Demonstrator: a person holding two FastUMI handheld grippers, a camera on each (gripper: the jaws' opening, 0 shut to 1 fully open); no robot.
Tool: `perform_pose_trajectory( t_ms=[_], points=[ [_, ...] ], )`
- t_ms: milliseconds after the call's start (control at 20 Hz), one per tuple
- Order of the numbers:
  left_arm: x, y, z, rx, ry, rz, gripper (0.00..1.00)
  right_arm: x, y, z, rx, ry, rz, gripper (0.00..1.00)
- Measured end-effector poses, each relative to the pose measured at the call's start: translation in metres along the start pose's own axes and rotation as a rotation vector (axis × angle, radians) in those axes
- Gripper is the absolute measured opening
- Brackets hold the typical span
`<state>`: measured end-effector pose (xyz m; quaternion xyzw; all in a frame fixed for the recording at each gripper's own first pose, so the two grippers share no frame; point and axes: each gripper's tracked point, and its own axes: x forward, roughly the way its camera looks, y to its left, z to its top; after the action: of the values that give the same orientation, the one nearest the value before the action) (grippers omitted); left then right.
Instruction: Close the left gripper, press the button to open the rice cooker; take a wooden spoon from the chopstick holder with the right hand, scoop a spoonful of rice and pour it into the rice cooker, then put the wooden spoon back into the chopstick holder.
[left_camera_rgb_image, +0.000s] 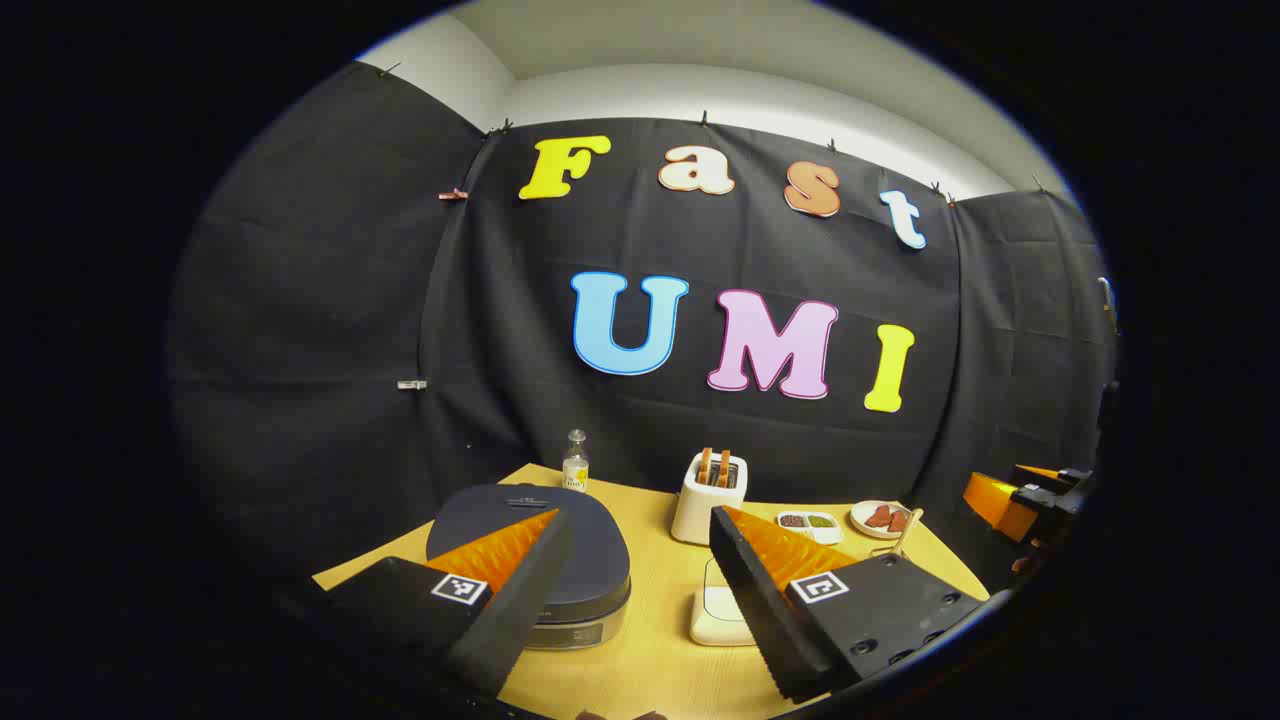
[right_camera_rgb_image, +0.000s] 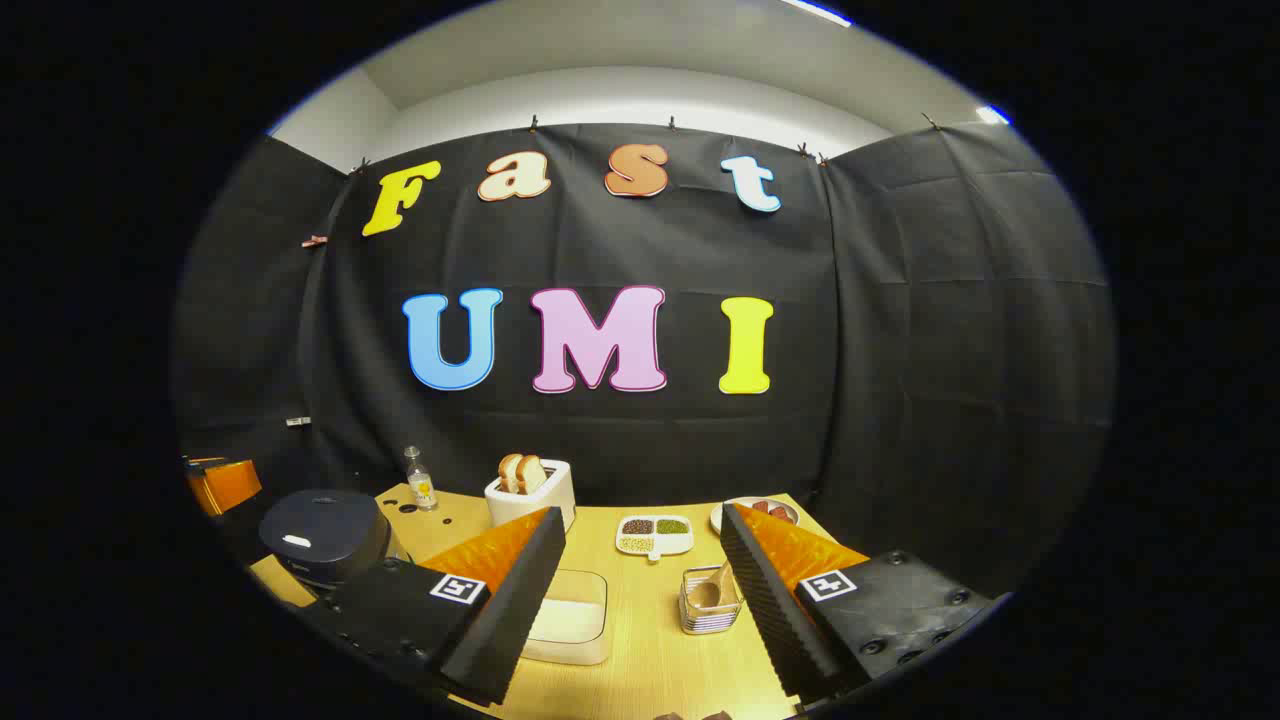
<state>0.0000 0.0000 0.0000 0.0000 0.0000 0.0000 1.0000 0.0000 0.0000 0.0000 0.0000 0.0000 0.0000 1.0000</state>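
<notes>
Above the table, left gripper (left_camera_rgb_image: 640, 560): hanging wide open, holding nothing, though the task wants it closed first.
Rice cooker (left_camera_rgb_image: 530, 560): sitting lid-down just beyond the left finger; pressing with splayed fingers is risking 1 tip straddling the button.
Right gripper (right_camera_rgb_image: 635, 560): also gaping wide, empty.
Chopstick holder (right_camera_rgb_image: 710, 600): standing near the right finger, wooden spoon (right_camera_rgb_image: 712, 588) leaning inside; a crooked pinch could be tipping the light holder.
Rice container (right_camera_rgb_image: 570, 605): waiting beside the left finger.

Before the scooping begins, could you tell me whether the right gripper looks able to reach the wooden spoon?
Probably yes: the right gripper is open, and the wooden spoon stands in the chopstick holder just ahead, nothing between.
</notes>
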Motion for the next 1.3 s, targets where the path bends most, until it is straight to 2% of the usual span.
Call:
perform_pose_trajectory(
  t_ms=[400,500,1300],
  points=[
    [-0.011,0.007,0.000,-0.012,-0.005,0.024,0.94,-0.006,0.019,-0.010,-0.012,0.021,0.049,0.96],
    [-0.014,0.007,-0.004,-0.020,0.000,0.022,0.94,-0.007,0.020,-0.008,-0.018,0.013,0.053,0.98],
    [-0.024,0.036,-0.002,-0.028,0.005,0.013,0.94,-0.025,0.023,-0.006,-0.006,-0.002,0.012,0.96]
  ],
)
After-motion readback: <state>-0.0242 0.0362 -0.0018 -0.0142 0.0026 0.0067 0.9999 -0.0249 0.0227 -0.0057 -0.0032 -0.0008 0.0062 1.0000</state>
